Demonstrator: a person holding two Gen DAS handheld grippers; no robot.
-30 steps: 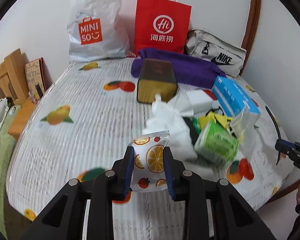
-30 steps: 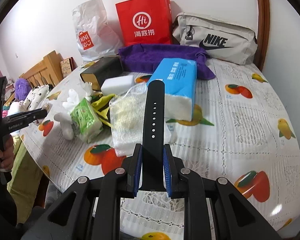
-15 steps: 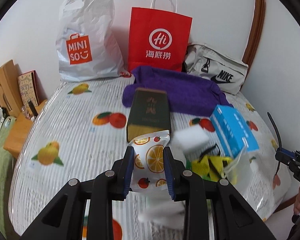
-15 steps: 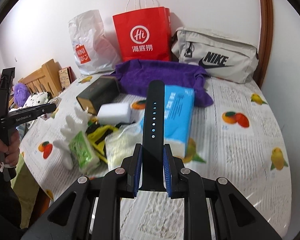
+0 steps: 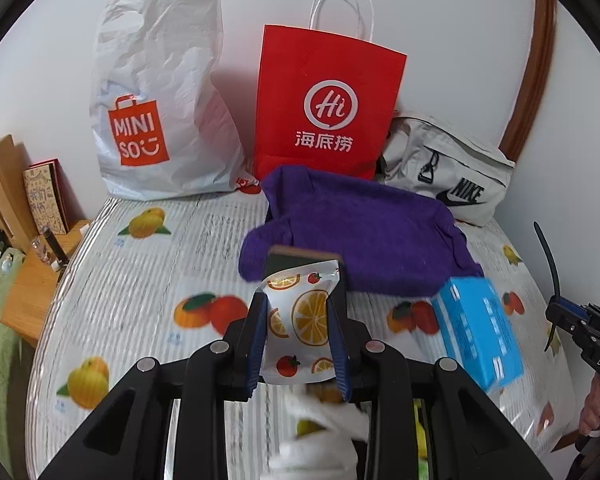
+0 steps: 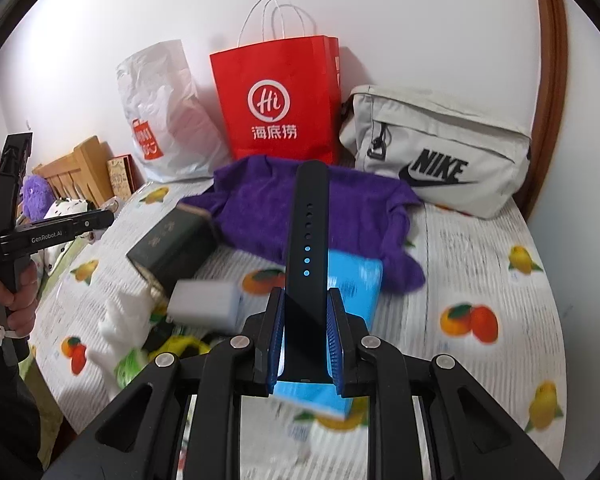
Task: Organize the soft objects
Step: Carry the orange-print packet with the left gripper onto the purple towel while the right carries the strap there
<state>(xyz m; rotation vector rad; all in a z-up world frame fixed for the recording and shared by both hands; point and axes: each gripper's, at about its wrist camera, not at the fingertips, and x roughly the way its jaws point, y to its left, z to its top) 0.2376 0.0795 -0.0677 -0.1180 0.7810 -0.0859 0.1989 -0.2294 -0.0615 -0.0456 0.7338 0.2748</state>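
My left gripper (image 5: 300, 312) is shut on a small white pouch (image 5: 300, 320) printed with orange slices, held above the table. My right gripper (image 6: 306, 312) is shut on a black perforated strap (image 6: 308, 232) that stands upright between the pads. A purple towel (image 5: 360, 232) (image 6: 300, 208) lies at the back of the table. In front of it lie a dark green box (image 6: 172, 244), a blue tissue pack (image 5: 476, 332) (image 6: 352, 280), a white sponge (image 6: 204, 300) and crumpled white and yellow soft items (image 6: 132, 328). The dark box is mostly hidden behind the pouch in the left wrist view.
Against the wall stand a white Miniso plastic bag (image 5: 156, 112), a red paper bag (image 5: 328, 108) (image 6: 276, 100) and a grey Nike pouch bag (image 5: 452, 172) (image 6: 440, 152). The table (image 5: 140, 280) has a fruit-print cover. Wooden furniture (image 5: 4, 184) with plush toys (image 6: 36, 196) is at left.
Both grippers rose and moved toward the bags at the wall, each keeping its object. The clutter of soft items slid lower in both views, and the bags appear larger.
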